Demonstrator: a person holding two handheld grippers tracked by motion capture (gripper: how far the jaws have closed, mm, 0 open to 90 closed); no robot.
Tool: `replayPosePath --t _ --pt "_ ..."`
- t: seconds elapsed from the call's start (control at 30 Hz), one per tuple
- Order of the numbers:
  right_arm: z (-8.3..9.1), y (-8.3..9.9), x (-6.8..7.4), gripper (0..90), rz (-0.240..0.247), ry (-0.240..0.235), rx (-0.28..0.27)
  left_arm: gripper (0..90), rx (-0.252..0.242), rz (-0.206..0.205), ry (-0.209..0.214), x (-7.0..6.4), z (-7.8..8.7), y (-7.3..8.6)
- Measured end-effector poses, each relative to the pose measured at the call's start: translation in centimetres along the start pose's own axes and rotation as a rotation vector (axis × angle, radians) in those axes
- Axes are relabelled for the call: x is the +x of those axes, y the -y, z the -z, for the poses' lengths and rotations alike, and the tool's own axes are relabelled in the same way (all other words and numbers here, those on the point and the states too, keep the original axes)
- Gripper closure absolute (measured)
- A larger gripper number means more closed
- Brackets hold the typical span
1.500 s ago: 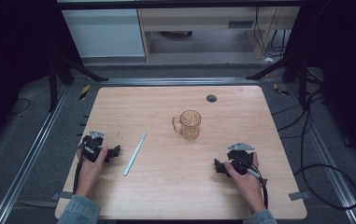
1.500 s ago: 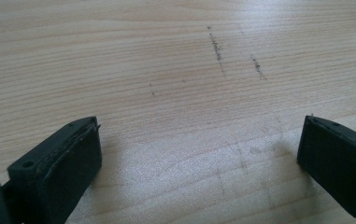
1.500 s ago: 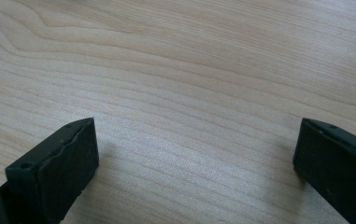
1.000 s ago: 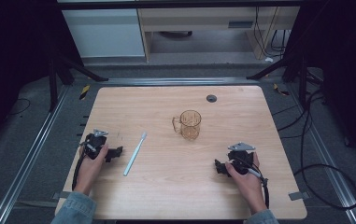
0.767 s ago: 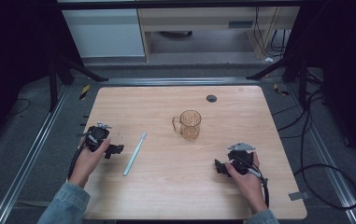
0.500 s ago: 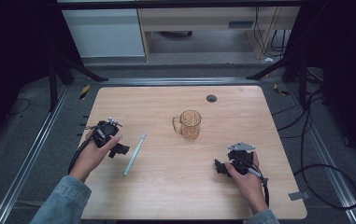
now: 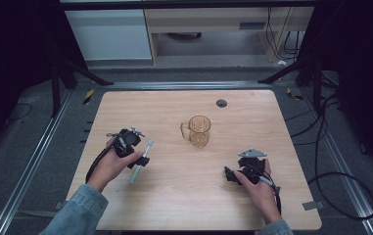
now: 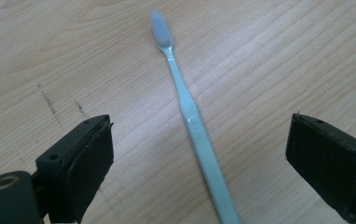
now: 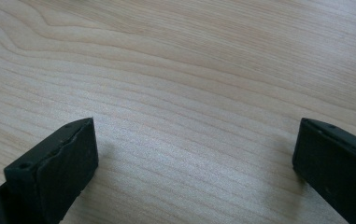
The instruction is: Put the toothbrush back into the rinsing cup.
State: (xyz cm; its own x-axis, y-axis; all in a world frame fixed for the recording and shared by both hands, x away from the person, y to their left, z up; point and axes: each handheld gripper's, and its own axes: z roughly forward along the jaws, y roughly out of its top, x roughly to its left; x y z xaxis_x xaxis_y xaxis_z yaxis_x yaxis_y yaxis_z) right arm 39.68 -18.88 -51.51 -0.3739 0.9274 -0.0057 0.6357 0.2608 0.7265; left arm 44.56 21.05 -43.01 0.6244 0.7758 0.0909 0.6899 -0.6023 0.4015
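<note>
The wooden worktop (image 7: pixel 184 205) carries everything, its pale grain running under both hands. Near its middle stands a clear amber mug (image 7: pixel 198 130), upright, its handle turned to the left side; it is well apart from both claws. A small dark round fitting (image 7: pixel 221 103) sits in the worktop beyond the mug, toward the far edge.

The left claw (image 7: pixel 142 157) is over the left part of the worktop, held in a hand with a denim sleeve (image 7: pixel 79 213) behind it. Its jaws stand wide apart and straddle the toothbrush (image 7: pixel 142 155) — in the left gripper view (image 8: pixel 199 163) the handle runs up between the two black pads, touching neither, with worktop showing on both sides.

The right claw (image 7: pixel 229 175) rests low at the right part of the worktop, pointing left, a grey three-cornered plate (image 7: pixel 252 153) on top of it. Its jaws too are spread wide, with bare wood between them in the right gripper view (image 9: pixel 194 158).

The toothbrush (image 8: pixel 185 100) is pale blue-green and slim, lying flat on the worktop left of the mug — its head (image 8: pixel 160 29) points away from the left claw.
</note>
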Motion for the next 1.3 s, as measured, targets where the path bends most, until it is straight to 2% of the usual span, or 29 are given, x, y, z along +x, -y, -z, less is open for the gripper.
replayPosePath --t 0.07,0.23,0.33,0.37,0.47,0.5,0.67,0.73,0.8,1.07,1.17,1.3 --pt "0.1 0.0 0.1 0.6 -0.011 -0.002 0.002 8.3 0.016 -0.002 0.0 -0.2 0.0 0.0" --pt "0.1 0.0 0.1 0.6 -0.013 -0.003 0.002 8.6 0.056 0.041 0.028 0.5 0.1 -0.3" --pt "0.1 0.0 0.1 0.6 -0.012 -0.002 0.002 9.1 0.065 0.053 0.006 1.0 0.2 -0.7" --pt "0.1 0.0 0.1 0.6 -0.013 -0.003 0.002 9.4 0.064 0.06 0.013 1.4 0.3 -1.1" --pt "0.1 0.0 0.1 0.6 -0.012 -0.002 0.002 10.9 0.06 0.066 0.035 1.6 0.3 -1.4" --pt "0.1 0.0 0.1 0.6 -0.012 -0.002 0.002 14.2 0.063 0.063 0.036 1.6 0.2 -1.4" --pt "0.1 0.0 0.1 0.6 -0.014 -0.003 0.003 17.6 0.103 0.05 0.041 1.6 -0.2 -1.4" --pt "0.1 0.0 0.1 0.6 -0.014 -0.003 0.003 23.7 0.132 0.055 0.041 1.8 -0.8 -1.5" --pt "0.1 0.0 0.1 0.6 -0.014 -0.003 0.003 25.2 0.137 0.054 0.044 2.0 -1.1 -1.5" --pt "0.0 0.0 0.0 0.4 -0.004 0.0 0.0 43.5 0.163 0.09 0.095 2.4 -2.5 -2.0" --pt "0.0 0.0 0.0 0.4 -0.004 0.0 0.0 48.5 0.174 0.085 0.093 2.1 -2.7 -2.4" --pt "0.0 0.0 0.0 0.4 -0.004 -0.001 0.0 52.4 0.199 0.071 0.069 1.8 -3.2 -2.6"
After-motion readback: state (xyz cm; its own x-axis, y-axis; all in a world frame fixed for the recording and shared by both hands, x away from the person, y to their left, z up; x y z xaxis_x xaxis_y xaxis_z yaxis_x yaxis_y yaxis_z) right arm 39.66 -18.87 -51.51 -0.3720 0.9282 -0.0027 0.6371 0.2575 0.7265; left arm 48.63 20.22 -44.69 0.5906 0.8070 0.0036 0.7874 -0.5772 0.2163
